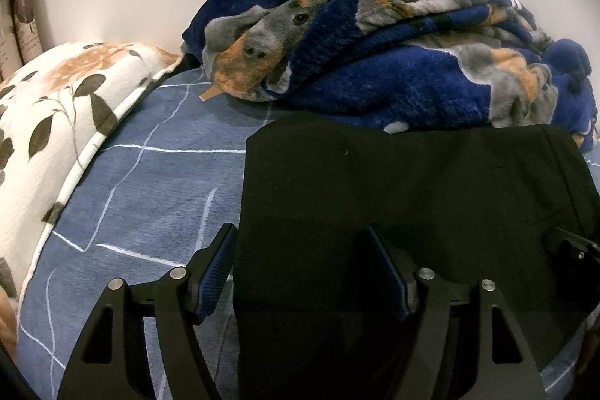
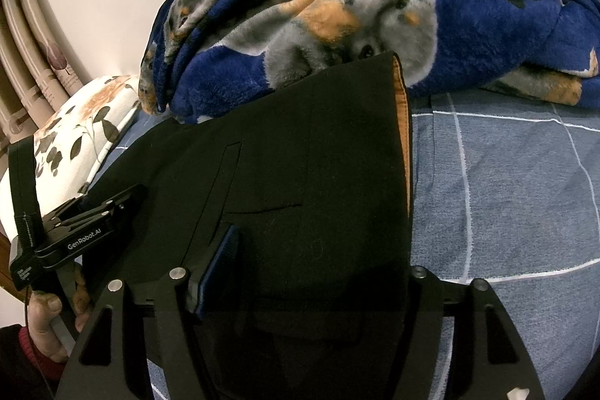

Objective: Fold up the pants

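Note:
Black pants (image 1: 393,197) lie folded flat on the blue checked bedsheet (image 1: 157,182). In the right wrist view the pants (image 2: 300,182) show an orange-lined waistband edge on the right. My left gripper (image 1: 300,268) is open and straddles the pants' left edge, with one finger on the sheet and one over the cloth. My right gripper (image 2: 318,272) is open; its left finger (image 2: 221,257) lies on the pants and its right finger is hidden by the cloth. The left gripper (image 2: 93,220) also shows at the left of the right wrist view.
A bunched blue fleece blanket with dog prints (image 1: 393,36) lies right behind the pants. A floral pillow (image 1: 56,122) sits at the left. A white wall and curtains (image 2: 33,40) stand behind. Bare sheet (image 2: 506,194) shows to the right.

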Action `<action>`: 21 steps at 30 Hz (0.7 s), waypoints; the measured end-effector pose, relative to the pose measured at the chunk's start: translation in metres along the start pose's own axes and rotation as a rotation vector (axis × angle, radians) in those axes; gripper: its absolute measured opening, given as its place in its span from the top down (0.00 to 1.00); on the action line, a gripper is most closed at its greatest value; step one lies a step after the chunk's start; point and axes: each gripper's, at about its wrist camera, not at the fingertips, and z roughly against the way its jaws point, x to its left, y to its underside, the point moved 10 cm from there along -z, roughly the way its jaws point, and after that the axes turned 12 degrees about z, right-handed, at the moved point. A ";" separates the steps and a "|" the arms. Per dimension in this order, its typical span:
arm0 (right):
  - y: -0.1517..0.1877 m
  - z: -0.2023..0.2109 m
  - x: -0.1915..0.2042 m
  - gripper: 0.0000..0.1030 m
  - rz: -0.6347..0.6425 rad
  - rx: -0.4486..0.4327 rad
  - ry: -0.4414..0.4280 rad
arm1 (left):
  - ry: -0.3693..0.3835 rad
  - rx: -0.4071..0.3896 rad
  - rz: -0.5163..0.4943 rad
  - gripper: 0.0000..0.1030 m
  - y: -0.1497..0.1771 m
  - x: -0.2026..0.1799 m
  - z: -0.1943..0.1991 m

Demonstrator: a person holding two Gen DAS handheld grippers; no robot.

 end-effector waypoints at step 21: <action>0.000 0.001 -0.008 0.14 0.001 0.002 0.046 | -0.011 -0.025 0.008 0.24 -0.003 0.007 0.007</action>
